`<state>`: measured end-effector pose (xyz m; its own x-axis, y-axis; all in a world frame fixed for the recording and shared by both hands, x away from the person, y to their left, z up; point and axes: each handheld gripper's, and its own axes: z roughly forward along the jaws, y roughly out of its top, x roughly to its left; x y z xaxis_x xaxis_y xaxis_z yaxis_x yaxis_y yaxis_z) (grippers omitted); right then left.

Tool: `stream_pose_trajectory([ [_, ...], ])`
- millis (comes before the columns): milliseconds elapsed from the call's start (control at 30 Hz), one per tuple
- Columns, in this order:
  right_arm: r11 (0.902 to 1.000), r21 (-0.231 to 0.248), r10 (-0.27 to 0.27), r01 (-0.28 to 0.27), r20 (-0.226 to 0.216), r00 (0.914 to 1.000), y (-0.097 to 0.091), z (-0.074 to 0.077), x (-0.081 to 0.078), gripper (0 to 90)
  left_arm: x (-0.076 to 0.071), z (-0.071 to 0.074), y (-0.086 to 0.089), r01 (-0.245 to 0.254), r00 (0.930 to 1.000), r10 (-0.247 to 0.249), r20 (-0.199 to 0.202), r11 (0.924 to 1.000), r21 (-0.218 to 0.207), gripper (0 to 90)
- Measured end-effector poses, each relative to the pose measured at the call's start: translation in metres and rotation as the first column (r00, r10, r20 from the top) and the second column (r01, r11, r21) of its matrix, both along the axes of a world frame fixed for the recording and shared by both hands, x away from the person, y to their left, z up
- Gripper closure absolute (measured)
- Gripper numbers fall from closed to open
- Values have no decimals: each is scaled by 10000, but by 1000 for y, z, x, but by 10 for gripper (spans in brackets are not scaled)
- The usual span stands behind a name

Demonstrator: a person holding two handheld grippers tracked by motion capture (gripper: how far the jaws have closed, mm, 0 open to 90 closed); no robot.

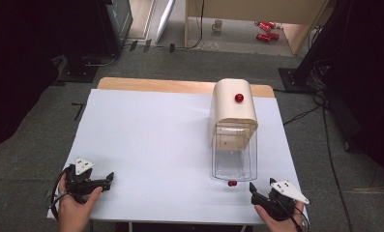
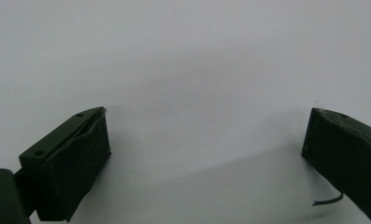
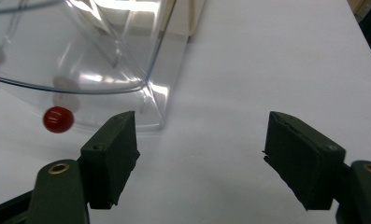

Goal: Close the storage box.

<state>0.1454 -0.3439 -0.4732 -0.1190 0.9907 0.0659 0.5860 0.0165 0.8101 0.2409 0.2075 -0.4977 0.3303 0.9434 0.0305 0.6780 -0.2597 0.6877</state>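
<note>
A cream box with a red knob [image 1: 239, 98] on top stands at the table's right, and a clear plastic drawer [image 1: 234, 153] is pulled out of its front toward me. Two small red knobs [image 1: 232, 183] mark the drawer's near edge; one red knob [image 3: 58, 119] shows beside the clear drawer corner [image 3: 127, 60] in the right gripper view. My right gripper [image 1: 253, 191] rests open at the near right edge, just right of the drawer front, nothing between its jaws. My left gripper [image 1: 107, 179] lies open at the near left over bare white tabletop [image 2: 188, 70].
The white table top [image 1: 151, 145] spreads wide between the two grippers. A wooden strip [image 1: 155, 85] runs along its far edge. Beyond, on the floor, stand a mug [image 1: 217, 25], red cans [image 1: 265, 30] and dark equipment with cables [image 1: 320, 77].
</note>
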Motion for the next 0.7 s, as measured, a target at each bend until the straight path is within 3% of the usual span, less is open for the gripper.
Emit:
stream_pose_trajectory([
  [267,9996,-48,282,-281,368,9989,15,9,-10,393,0,0,0,-2,10000,2,3,10000,0,9],
  [467,9976,-86,685,-683,303,9972,28,13,-15,479,0,0,0,-2,10000,2,15,10000,-4,9],
  [567,9968,302,730,-734,132,9972,33,15,-16,543,0,0,0,1,10000,-1,17,10000,-4,9],
  [700,9967,266,760,-769,303,9966,39,16,-17,568,0,0,0,-2,10000,2,18,10000,-6,9],
])
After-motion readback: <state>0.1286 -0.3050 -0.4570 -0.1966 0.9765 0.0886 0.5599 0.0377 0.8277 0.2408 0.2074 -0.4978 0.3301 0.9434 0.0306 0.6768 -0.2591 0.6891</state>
